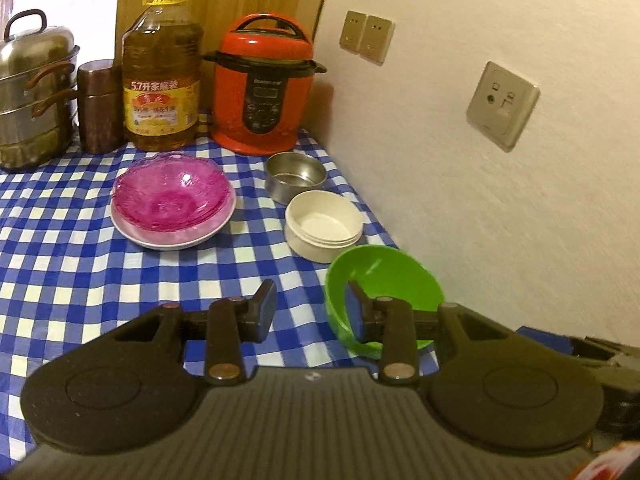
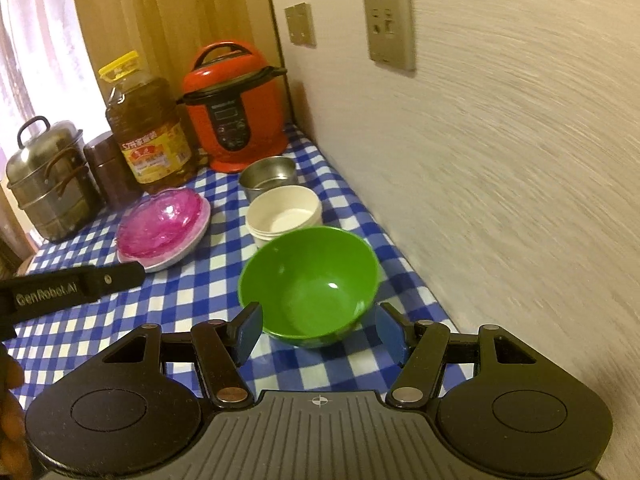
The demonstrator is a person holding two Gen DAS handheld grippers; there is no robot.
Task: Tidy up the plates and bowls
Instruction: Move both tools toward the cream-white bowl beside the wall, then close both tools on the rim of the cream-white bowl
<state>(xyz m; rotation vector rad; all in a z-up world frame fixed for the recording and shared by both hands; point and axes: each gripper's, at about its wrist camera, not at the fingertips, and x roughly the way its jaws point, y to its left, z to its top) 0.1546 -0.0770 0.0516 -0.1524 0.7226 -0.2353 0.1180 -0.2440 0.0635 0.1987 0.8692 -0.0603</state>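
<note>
1. The left gripper (image 1: 312, 312) is hovering low over the checked tablecloth (image 1: 72, 272), its jaws standing apart with nothing between them; one fingertip is overlapping the near rim of the green bowl (image 1: 384, 288) in this view, though I cannot tell whether it is touching.
2. The right gripper (image 2: 320, 334) is sitting with its jaws wide apart, one on either side of the green bowl (image 2: 310, 280), and neither pad is visibly pressing on it.
3. The green bowl is standing upright on the cloth near the wall, just in front of the white bowl (image 1: 324, 226).
4. The white bowl is sitting just in front of the steel bowl (image 1: 296, 174), the three making a line along the wall side.
5. The pink glass bowl (image 1: 172, 196) is resting on the white plate (image 1: 172, 240), well to the left of that line.
6. Behind them, the red cooker (image 1: 262, 84), the oil bottle (image 1: 162, 76), a brown canister (image 1: 98, 106) and a steel steamer pot (image 1: 34, 92) are standing in a row at the back.
7. The wall sockets (image 1: 502, 106) are showing on the wall to the right.
</note>
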